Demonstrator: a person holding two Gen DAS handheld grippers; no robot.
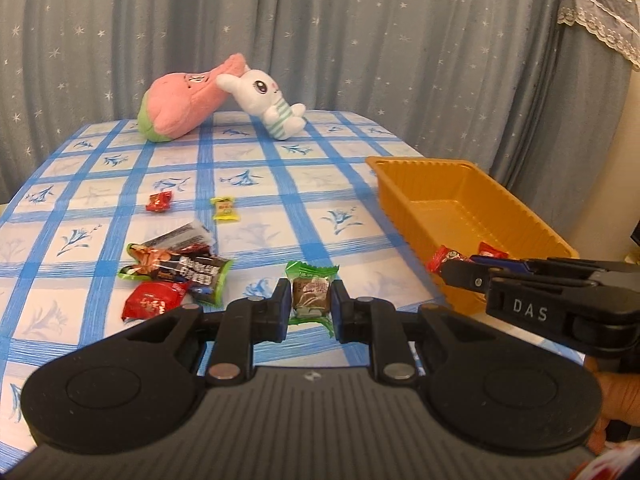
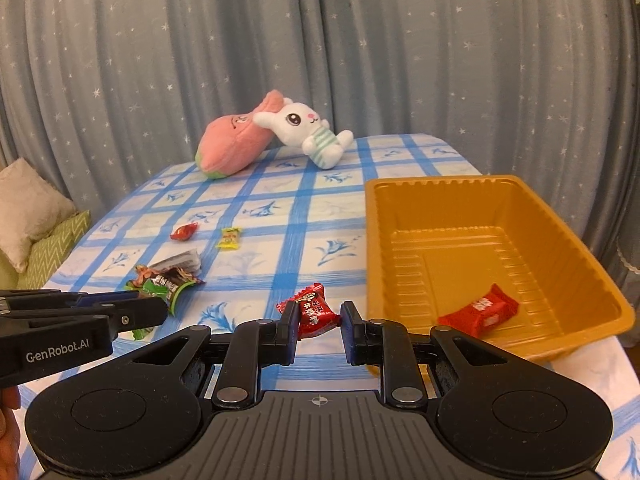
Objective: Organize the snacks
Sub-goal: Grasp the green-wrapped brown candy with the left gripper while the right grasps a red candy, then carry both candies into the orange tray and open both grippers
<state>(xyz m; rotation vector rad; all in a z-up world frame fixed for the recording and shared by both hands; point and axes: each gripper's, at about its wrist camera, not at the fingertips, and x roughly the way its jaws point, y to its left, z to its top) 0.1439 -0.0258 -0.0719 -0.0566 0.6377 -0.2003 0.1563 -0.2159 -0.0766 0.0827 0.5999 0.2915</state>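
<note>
A pink plush toy (image 1: 186, 100) lies at about eleven o'clock on the far tabletop (image 1: 280, 184) with its blue-checked cloth, touching a white plush rabbit (image 1: 268, 102) at twelve, with a starred grey curtain (image 1: 360, 32) behind.

Matte black left gripper (image 1: 310, 307) and right gripper (image 2: 320, 326) — ribbed grey deck, two round black discs, silver pivot rivets, blue pads on the fingertips (image 1: 285, 300). White lettering "DAS" on one side, "GenRobot.AI" on the other. Bare skin at frame edges — a hand (image 1: 612, 400).
</note>
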